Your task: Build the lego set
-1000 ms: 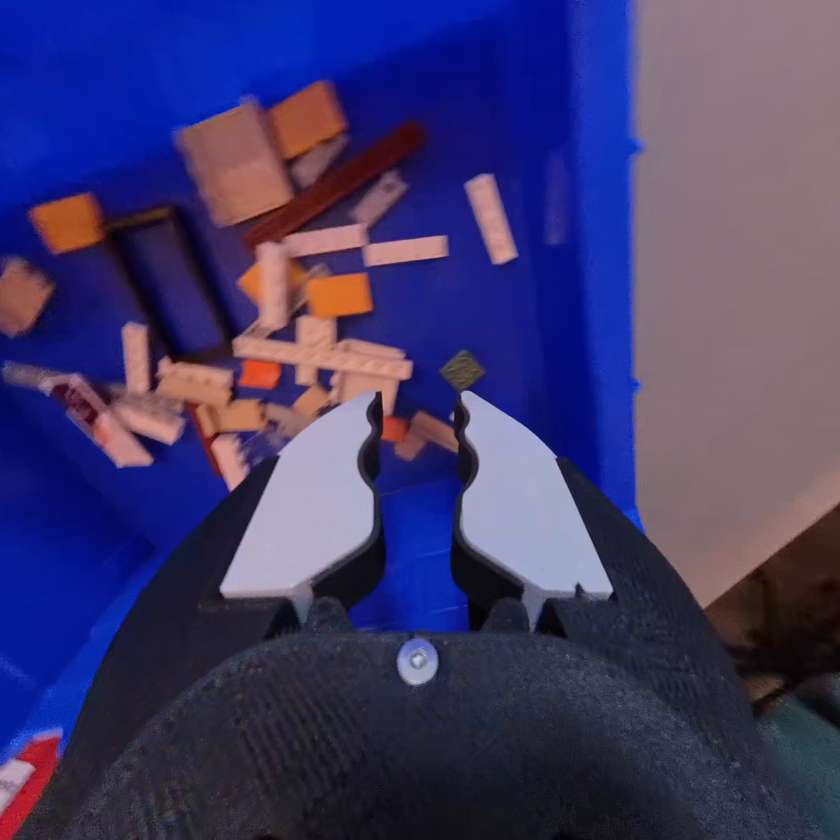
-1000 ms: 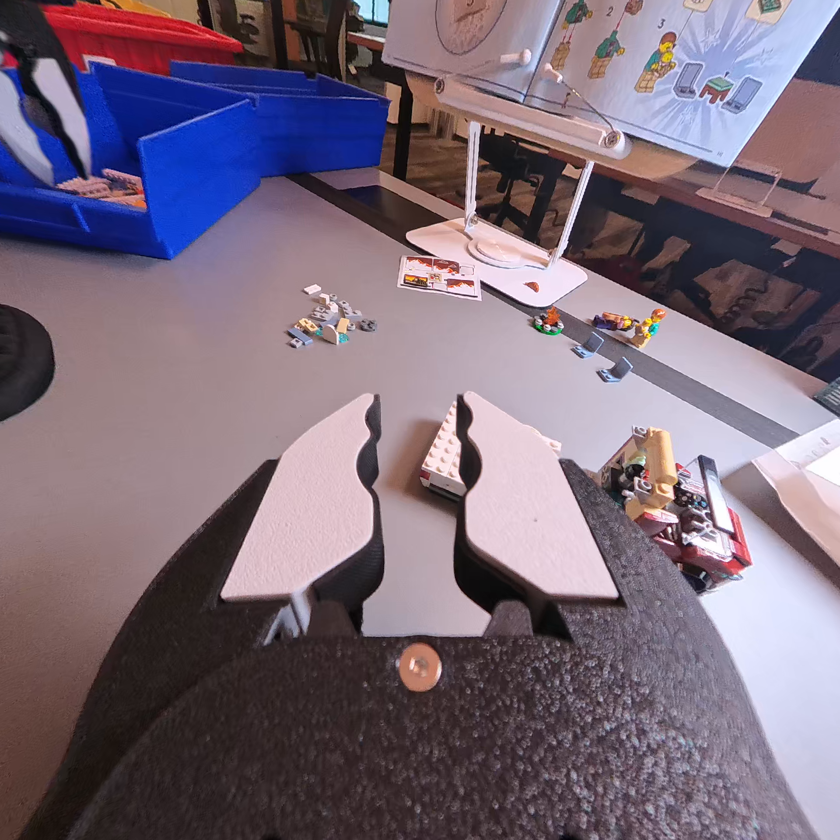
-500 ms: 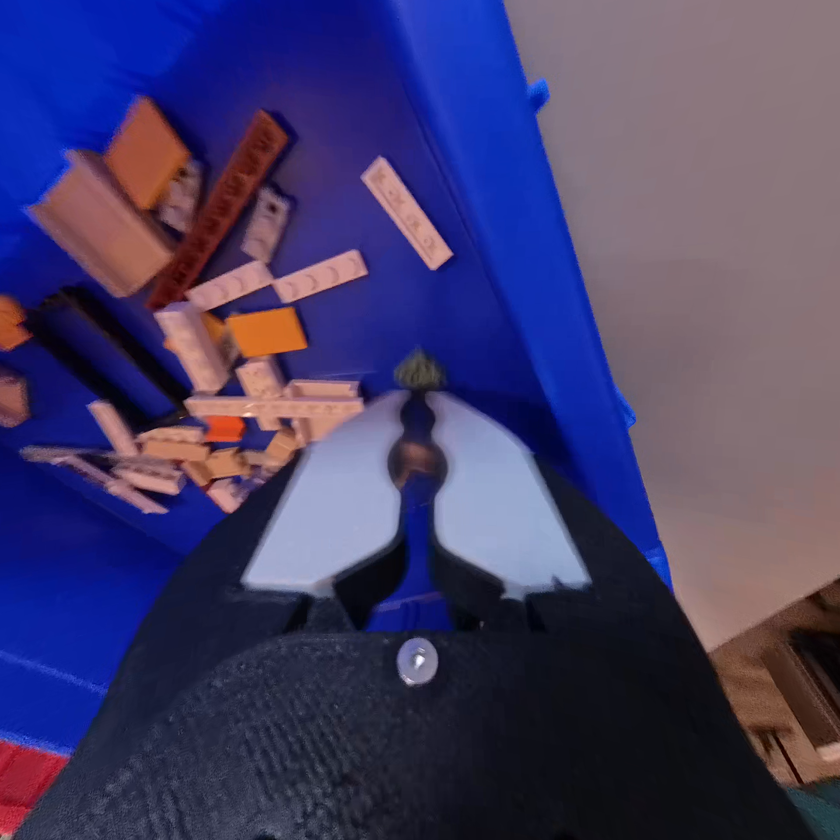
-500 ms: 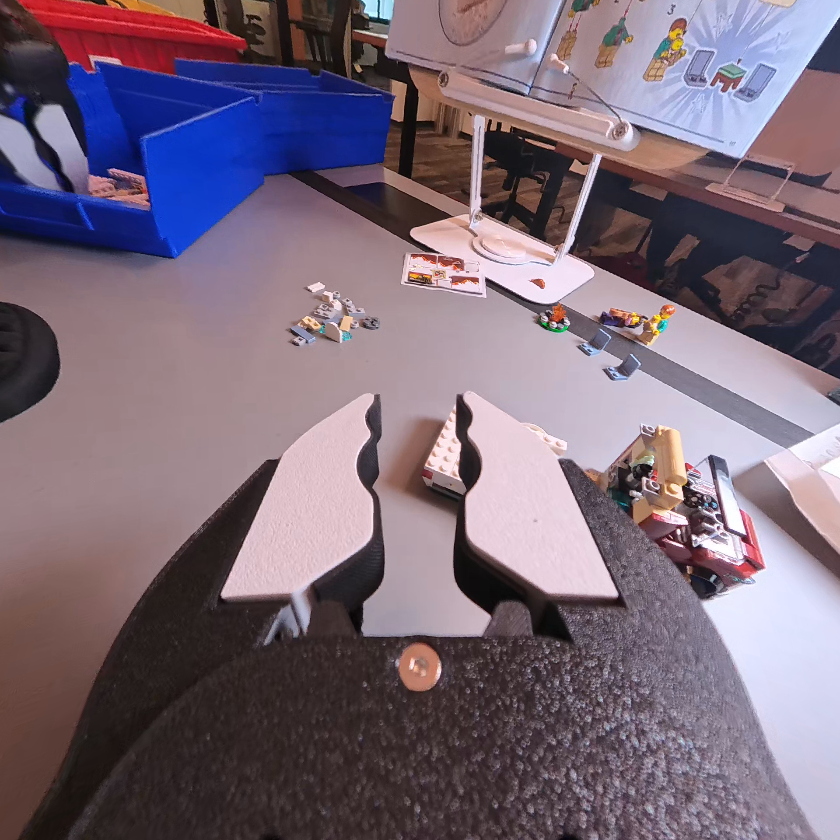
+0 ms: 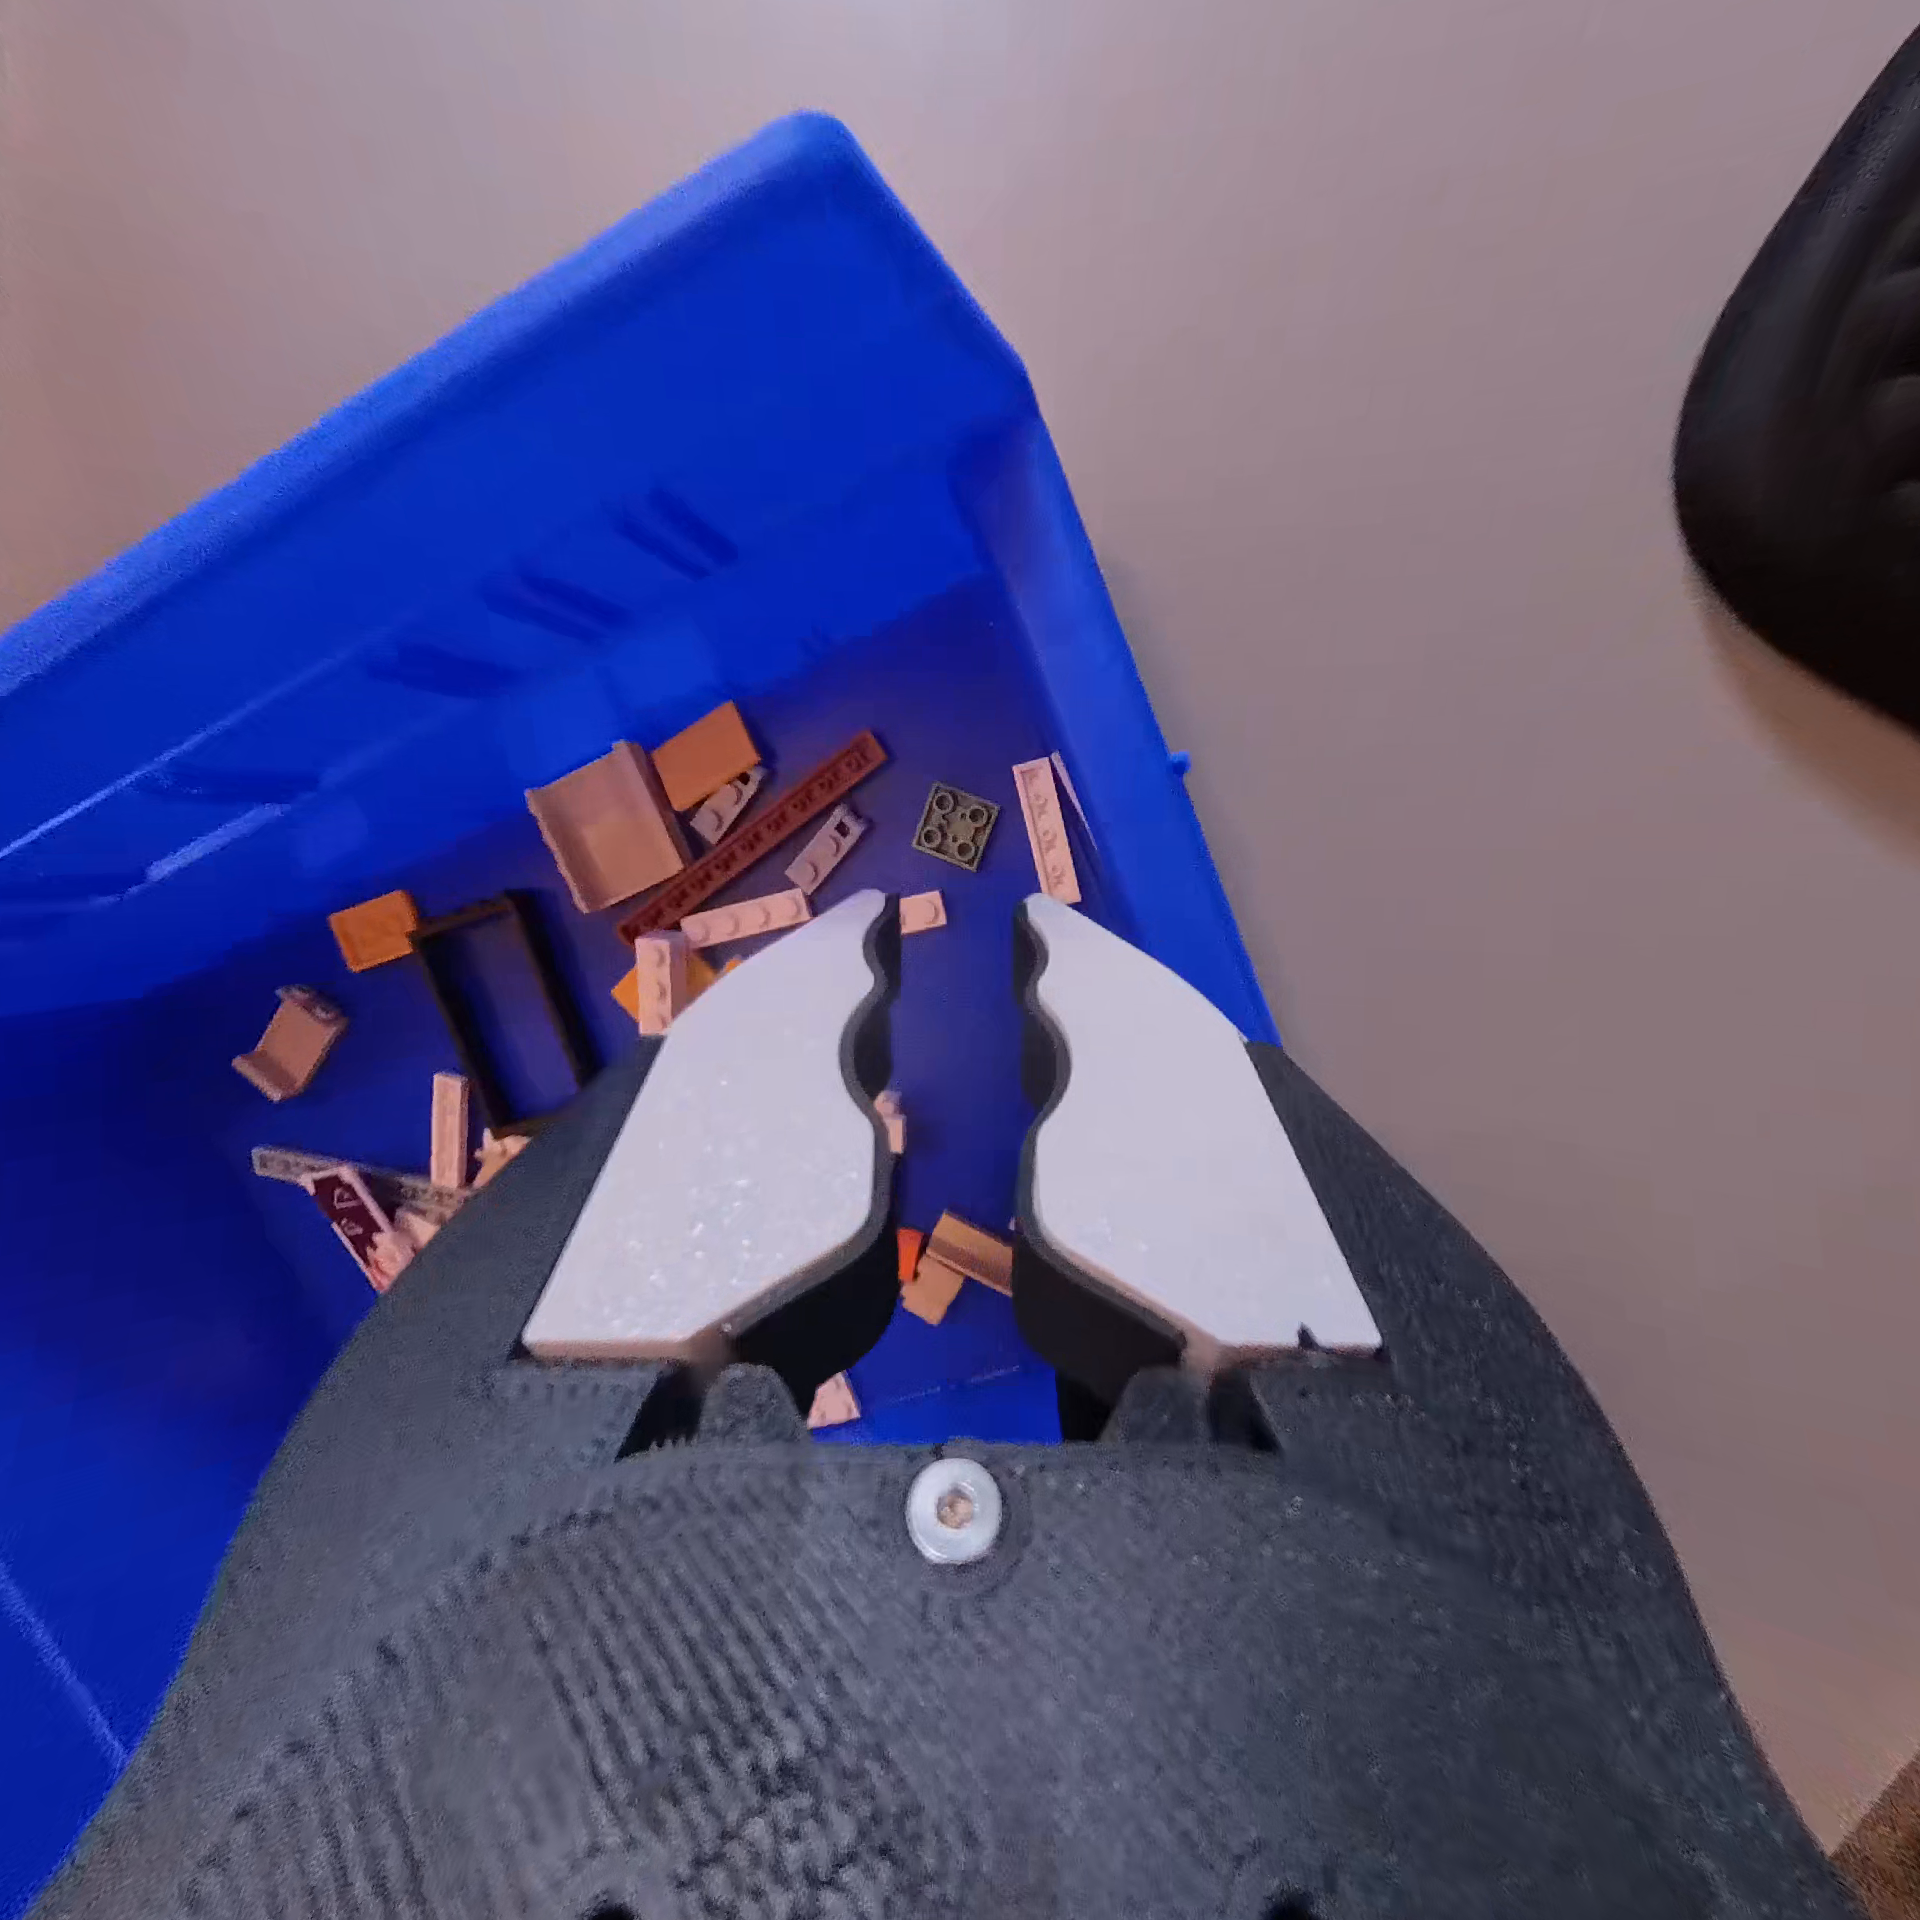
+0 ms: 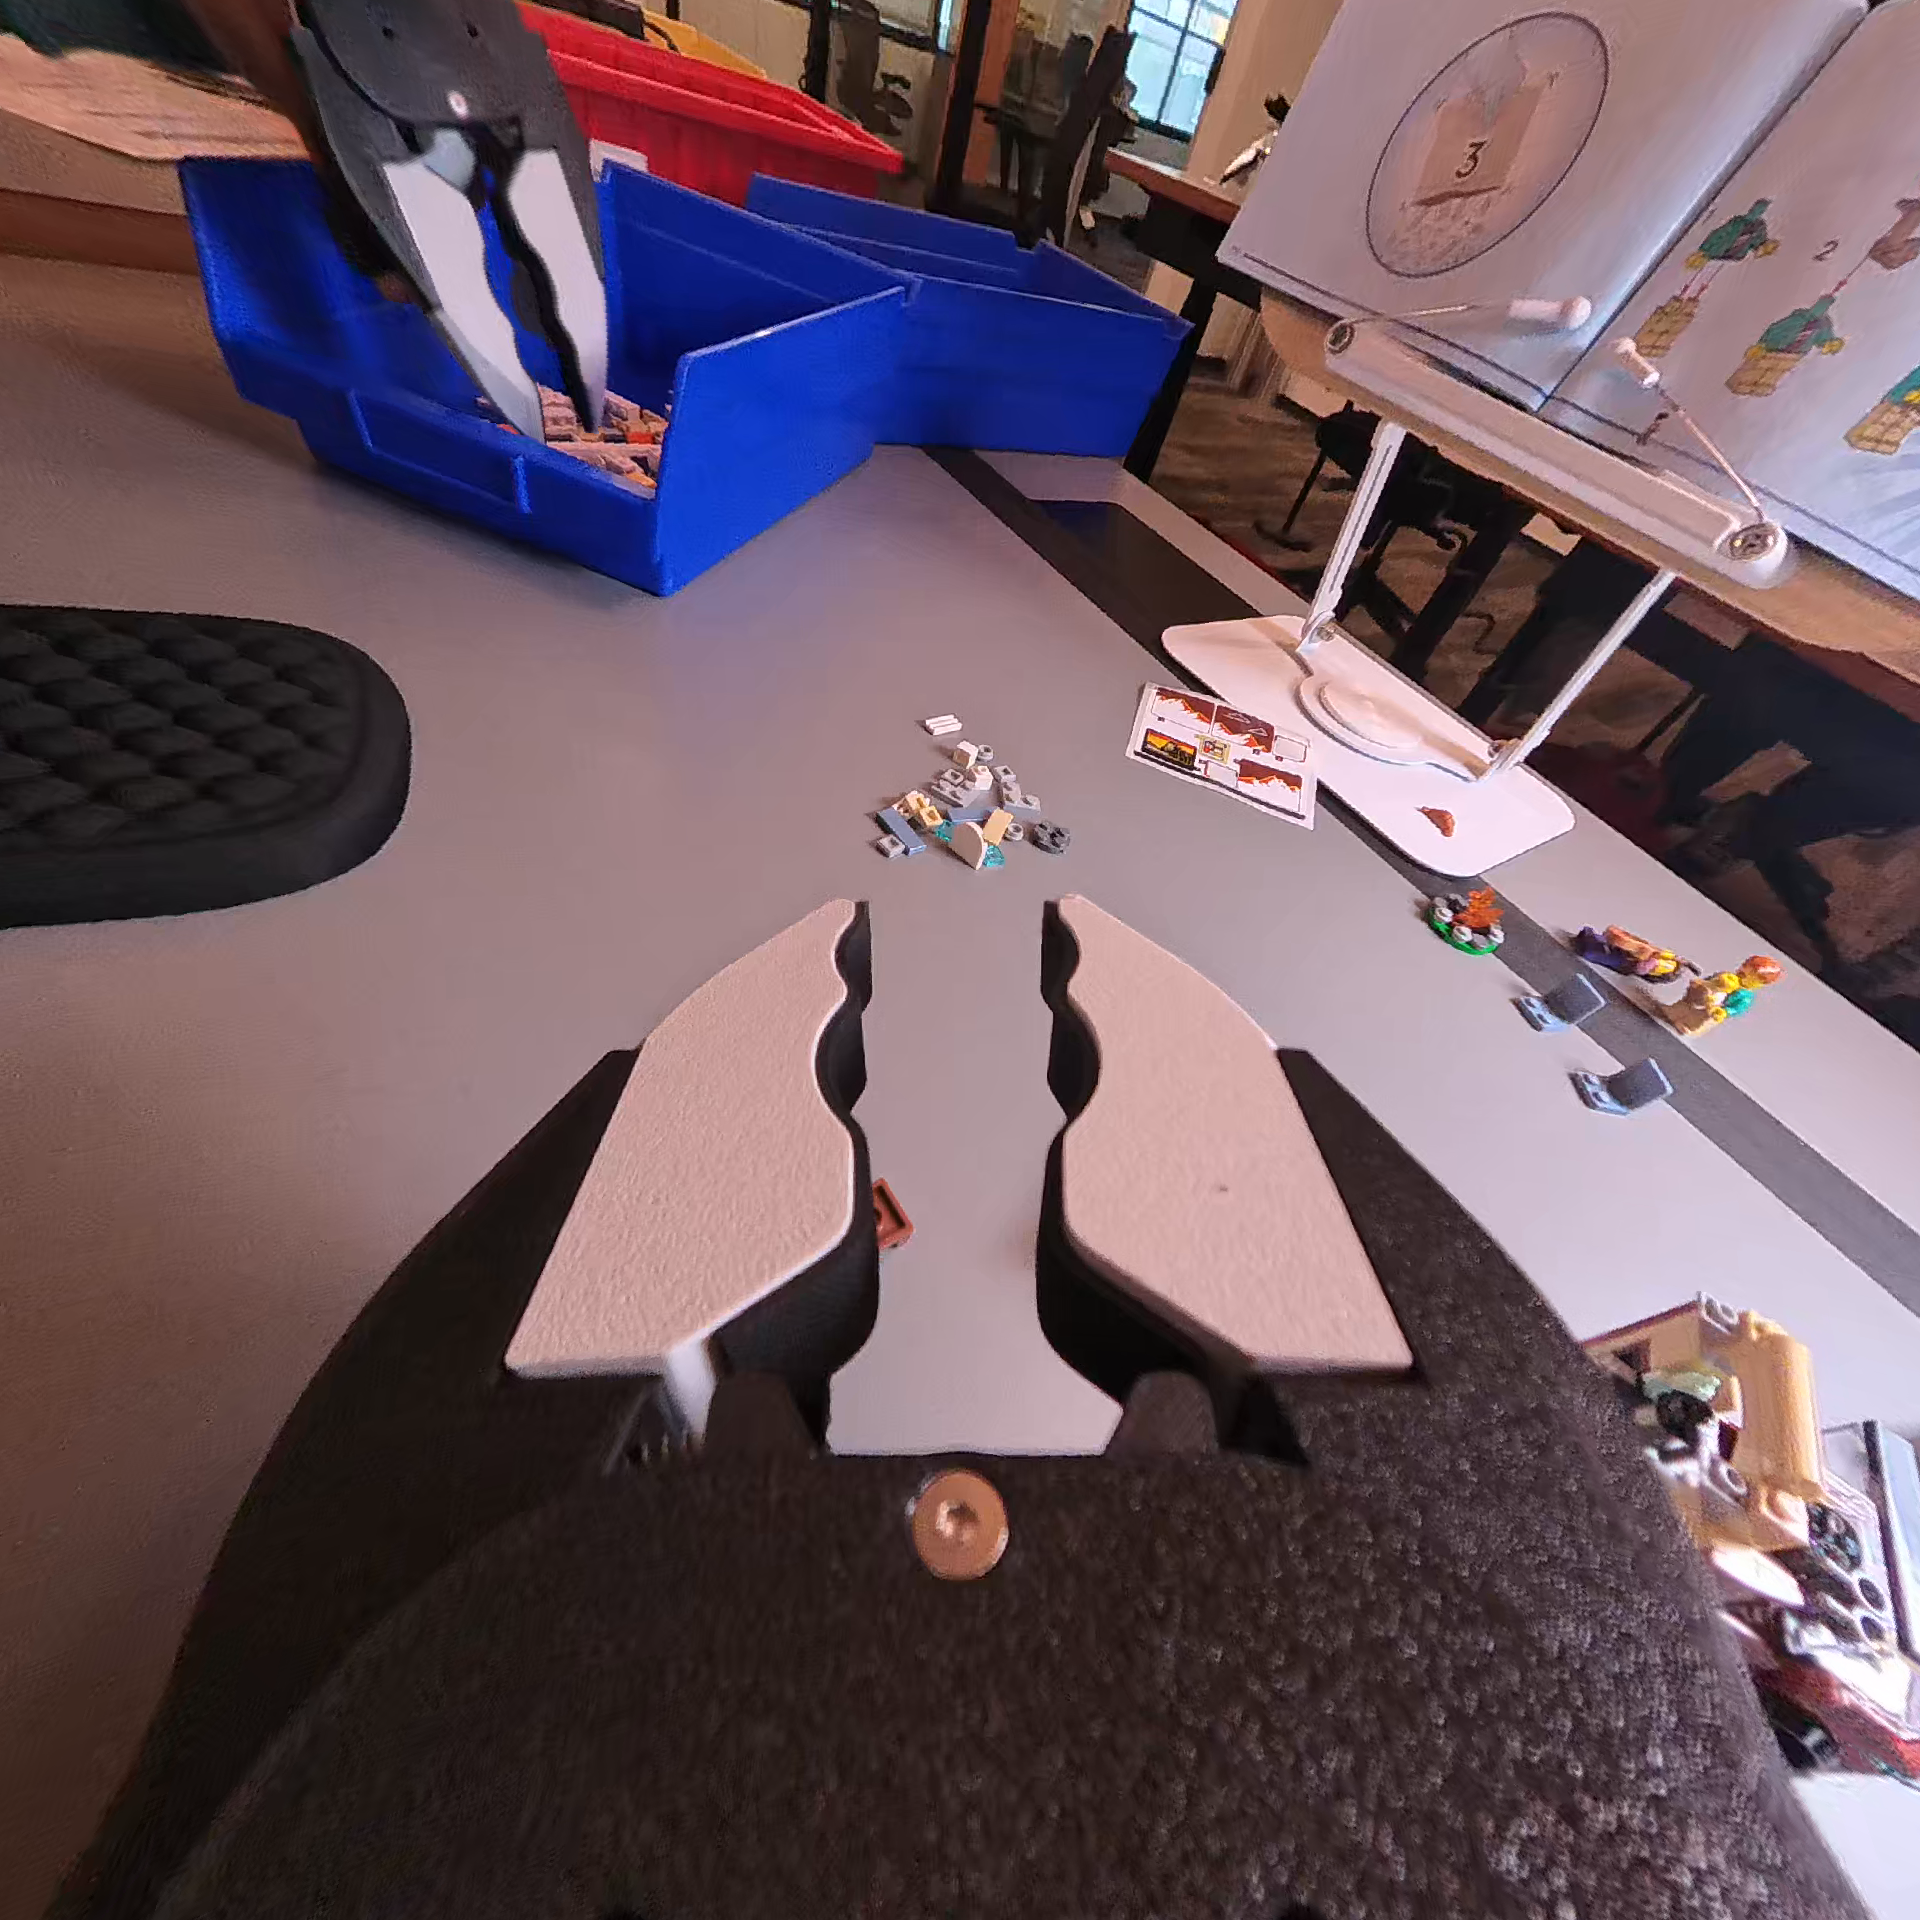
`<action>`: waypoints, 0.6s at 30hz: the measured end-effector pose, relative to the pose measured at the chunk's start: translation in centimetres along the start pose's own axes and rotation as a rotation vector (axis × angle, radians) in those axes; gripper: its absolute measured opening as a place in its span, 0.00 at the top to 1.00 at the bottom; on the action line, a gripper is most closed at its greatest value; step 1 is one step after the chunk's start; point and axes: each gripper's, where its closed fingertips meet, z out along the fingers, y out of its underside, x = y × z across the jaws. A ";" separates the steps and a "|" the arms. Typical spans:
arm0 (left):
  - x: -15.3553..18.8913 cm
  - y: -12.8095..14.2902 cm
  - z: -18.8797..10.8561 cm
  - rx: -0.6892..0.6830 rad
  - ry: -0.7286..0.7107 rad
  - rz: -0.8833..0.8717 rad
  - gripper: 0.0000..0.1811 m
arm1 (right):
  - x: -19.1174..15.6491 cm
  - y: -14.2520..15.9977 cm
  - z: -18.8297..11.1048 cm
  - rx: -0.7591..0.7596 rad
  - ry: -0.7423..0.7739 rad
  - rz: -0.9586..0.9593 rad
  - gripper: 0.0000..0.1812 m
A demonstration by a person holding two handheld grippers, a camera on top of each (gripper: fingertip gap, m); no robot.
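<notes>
My left gripper (image 5: 954, 909) is open and empty, held over a blue bin (image 5: 727, 499) of loose lego pieces. A dark olive square plate (image 5: 956, 828) lies on the bin floor just beyond the fingertips, among tan, orange and brown pieces (image 5: 748, 831). My right gripper (image 6: 956, 914) is open and empty above the grey table (image 6: 623, 727). A small brown piece (image 6: 894, 1214) lies on the table beside its left finger. A pile of small grey and tan pieces (image 6: 971, 805) lies ahead of it. The left gripper (image 6: 551, 405) also shows there, tips down in the bin (image 6: 769, 436).
A partly built vehicle (image 6: 1766, 1455) sits at the right edge. A sticker sheet (image 6: 1226, 753), a white stand (image 6: 1382, 748) holding the instruction booklet (image 6: 1558, 208), a minifigure (image 6: 1714, 997) and two grey seats (image 6: 1621, 1086) lie to the right. A black pad (image 6: 156, 748) lies left. The grippers' ends are close to 35 cm from one another. The dark olive square plate (image 5: 956, 828) lies around 4 cm away from my left fingertips.
The left gripper shut near the olive plate, then opened again and drew back; the plate lies in the bin. The right gripper swung left, so the white plate has left its view.
</notes>
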 end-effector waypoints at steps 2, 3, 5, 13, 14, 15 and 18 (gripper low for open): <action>0.0 0.3 1.3 -0.034 0.039 0.023 0.87 | 0.3 0.1 -0.4 0.002 0.012 0.012 0.83; 0.1 0.3 1.9 -0.047 0.070 0.033 0.87 | 0.5 0.1 -0.6 0.006 0.018 0.022 0.83; 0.1 0.6 2.8 -0.087 0.104 0.060 0.88 | 1.1 -0.1 -1.0 0.020 0.032 0.050 0.83; -0.1 0.6 4.2 -0.162 0.163 0.103 0.89 | 2.0 0.3 -1.5 0.028 0.061 0.093 0.83; 0.1 0.6 4.2 -0.170 0.176 0.102 0.91 | 2.0 0.3 -1.5 0.027 0.059 0.095 0.83; 0.5 0.7 4.2 -0.178 0.193 0.101 0.97 | 2.0 0.3 -1.5 0.026 0.058 0.097 0.83; 0.2 0.7 4.2 -0.166 0.151 0.112 1.00 | 1.9 0.2 -1.6 0.032 0.056 0.095 0.83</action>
